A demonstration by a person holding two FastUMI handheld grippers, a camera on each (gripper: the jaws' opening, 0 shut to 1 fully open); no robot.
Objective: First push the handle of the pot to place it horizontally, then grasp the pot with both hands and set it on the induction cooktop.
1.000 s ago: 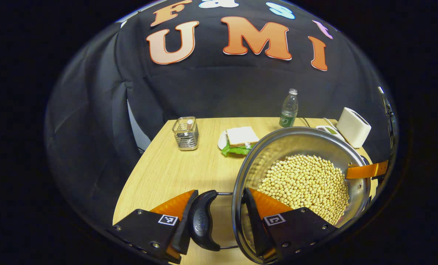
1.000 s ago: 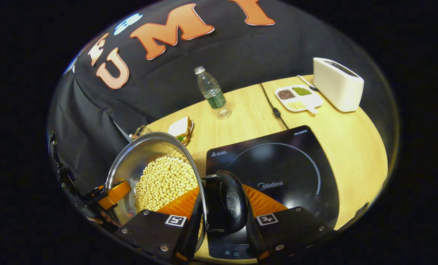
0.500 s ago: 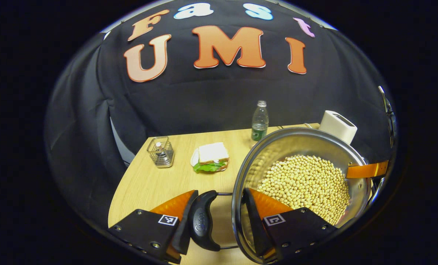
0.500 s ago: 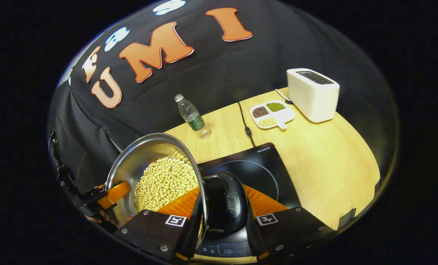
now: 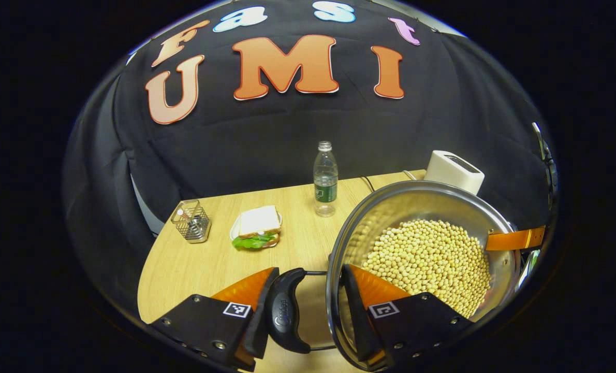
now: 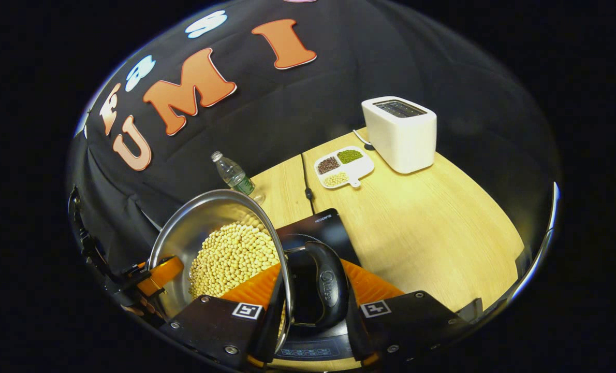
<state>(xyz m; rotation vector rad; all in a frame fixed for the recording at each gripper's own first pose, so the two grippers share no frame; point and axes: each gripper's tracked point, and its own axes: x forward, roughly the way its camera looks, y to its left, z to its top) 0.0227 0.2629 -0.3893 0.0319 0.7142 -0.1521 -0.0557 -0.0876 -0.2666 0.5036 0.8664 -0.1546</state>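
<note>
Right now I am in the carrying step: the pot (image 5: 427, 248), full of pale beans (image 5: 432, 259), hangs between my two grippers, with the handle-pushing evidently done, since both side handles lie flat enough to be pinched. My left gripper (image 5: 308, 305) has one finger outside the left handle (image 5: 284, 311) and the other inside the rim against the pot wall, so it is clamped across handle and rim together. My right gripper (image 6: 313, 305) does the same on the right handle (image 6: 323, 290), one finger inside the pot and one beyond the handle, both pressing. In the right gripper view the induction cooktop (image 6: 313, 228) lies just beyond and below the pot, partly hidden by it, with its cable running back toward the water bottle (image 6: 233, 176); the divided dish (image 6: 344, 166) and the toaster (image 6: 401, 132) stand well behind the cooktop. Whether the pot's base touches the glass yet I cannot tell. Next, I judge, I must keep both grips level so no beans spill, centre the pot over the cooktop's ring, lower it evenly, and only then release.
</note>
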